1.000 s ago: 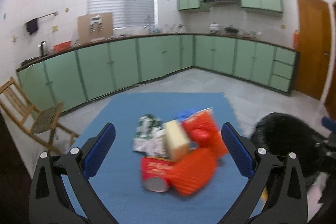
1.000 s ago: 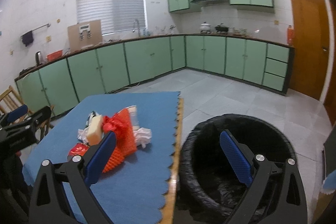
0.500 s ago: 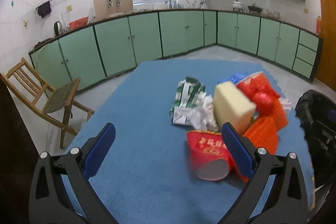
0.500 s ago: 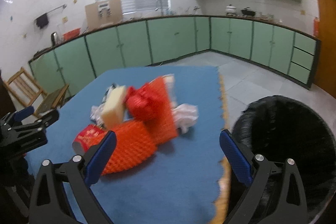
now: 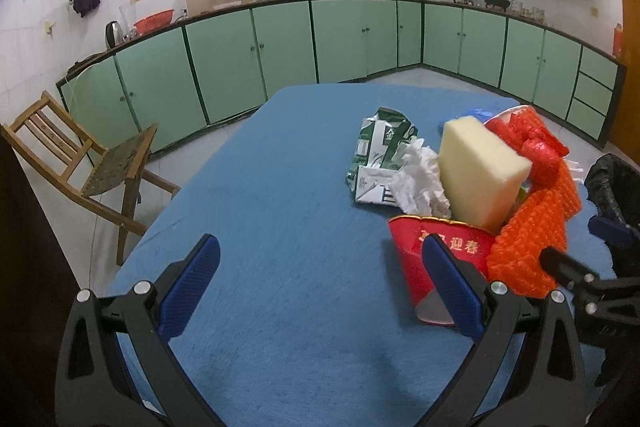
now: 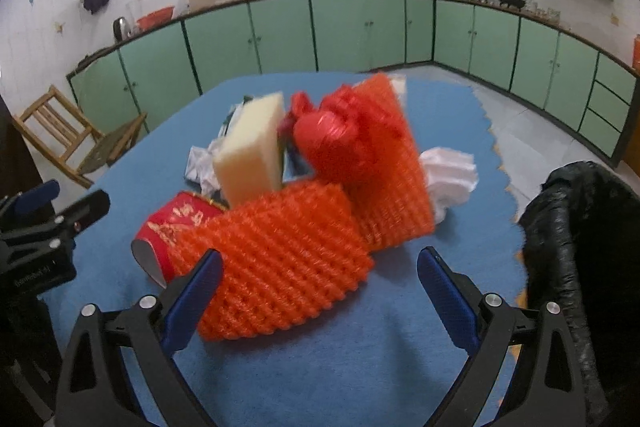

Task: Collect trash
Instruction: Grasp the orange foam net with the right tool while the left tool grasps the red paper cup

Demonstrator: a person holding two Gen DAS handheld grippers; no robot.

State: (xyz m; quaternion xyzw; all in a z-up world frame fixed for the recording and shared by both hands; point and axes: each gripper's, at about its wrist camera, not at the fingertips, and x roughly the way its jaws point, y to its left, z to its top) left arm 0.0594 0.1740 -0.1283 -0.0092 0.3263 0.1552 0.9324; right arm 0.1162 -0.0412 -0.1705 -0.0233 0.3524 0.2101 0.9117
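A heap of trash lies on the blue table mat (image 5: 280, 211): a red paper cup (image 5: 440, 259) on its side, a yellow sponge (image 5: 480, 167), crumpled white tissue (image 5: 420, 179), a green-white carton (image 5: 380, 151) and orange foam netting (image 6: 280, 267). My left gripper (image 5: 320, 291) hovers open left of the heap, its right finger in front of the cup. My right gripper (image 6: 320, 295) stands open, low over the mat, with the near orange netting between its fingers. A red bag (image 6: 332, 143) sits on top. White tissue (image 6: 448, 175) lies right of the netting.
A black-lined trash bin (image 6: 580, 247) stands off the table's right edge. A wooden chair (image 5: 80, 163) is on the left of the table. Green cabinets (image 5: 280, 47) run along the back walls. The left half of the mat is bare.
Both grippers have moved in toward the heap. The right one swung left from over the bin and now straddles the orange netting; the left one shifted left of the cup.
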